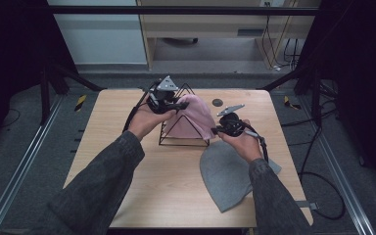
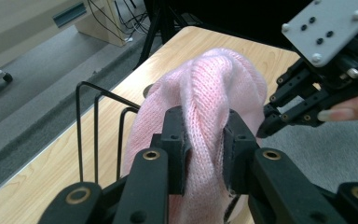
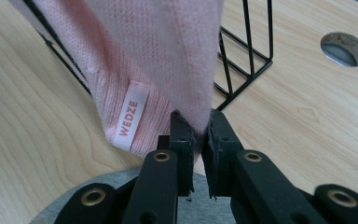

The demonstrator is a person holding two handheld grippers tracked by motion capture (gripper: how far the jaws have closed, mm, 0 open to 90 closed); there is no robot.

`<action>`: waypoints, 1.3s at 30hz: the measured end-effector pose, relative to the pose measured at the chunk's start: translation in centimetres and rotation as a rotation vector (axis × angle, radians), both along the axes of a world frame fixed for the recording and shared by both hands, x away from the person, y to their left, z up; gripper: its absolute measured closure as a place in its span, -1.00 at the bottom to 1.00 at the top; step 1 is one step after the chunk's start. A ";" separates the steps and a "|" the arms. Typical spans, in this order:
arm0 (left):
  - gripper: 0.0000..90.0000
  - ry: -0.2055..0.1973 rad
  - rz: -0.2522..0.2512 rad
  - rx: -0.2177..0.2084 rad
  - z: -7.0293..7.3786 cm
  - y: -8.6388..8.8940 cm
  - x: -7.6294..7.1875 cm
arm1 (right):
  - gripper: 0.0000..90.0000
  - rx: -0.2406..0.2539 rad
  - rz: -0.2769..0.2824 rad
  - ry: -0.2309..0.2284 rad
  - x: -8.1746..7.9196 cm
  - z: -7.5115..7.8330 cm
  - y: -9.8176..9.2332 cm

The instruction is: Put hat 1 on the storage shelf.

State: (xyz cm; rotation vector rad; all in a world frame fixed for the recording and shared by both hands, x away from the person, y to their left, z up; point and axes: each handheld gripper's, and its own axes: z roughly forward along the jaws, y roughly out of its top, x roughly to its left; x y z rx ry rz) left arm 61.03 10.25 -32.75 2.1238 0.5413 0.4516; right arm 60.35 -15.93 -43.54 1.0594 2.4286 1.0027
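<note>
The left tool (image 2: 204,140) clamps a bunched fold of the pink knit beanie (image 2: 214,88). The right tool (image 3: 196,135) pinches its thin edge just beside the black wire rack (image 3: 247,60), with a grey beanie (image 1: 225,171) on the tabletop (image 1: 127,161) beneath it.

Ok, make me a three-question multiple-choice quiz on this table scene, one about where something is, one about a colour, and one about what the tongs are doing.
1. Where does the grey hat lie?
A. Flat on the table, on the near right side
B. Hung on the wire rack
C. On the floor

2. What colour is the hat draped over the wire rack?
A. Blue
B. Pink
C. Black

3. What state are the left tongs in?
A. Wide open and holding nothing
B. Shut on the grey hat
C. Shut on a fold of the pink hat

Answers:
1 A, since the high view shows it spread on the wood beside the person's right forearm.
2 B, since pink knit covers the black wire frame.
3 C, since the left gripper view shows pink knit bunched between both pads.
</note>
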 end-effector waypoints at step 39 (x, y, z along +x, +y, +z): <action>0.44 0.034 0.042 0.002 0.0 -0.3 -1.3 | 0.31 -0.017 -0.085 -0.031 -2.3 1.1 -2.6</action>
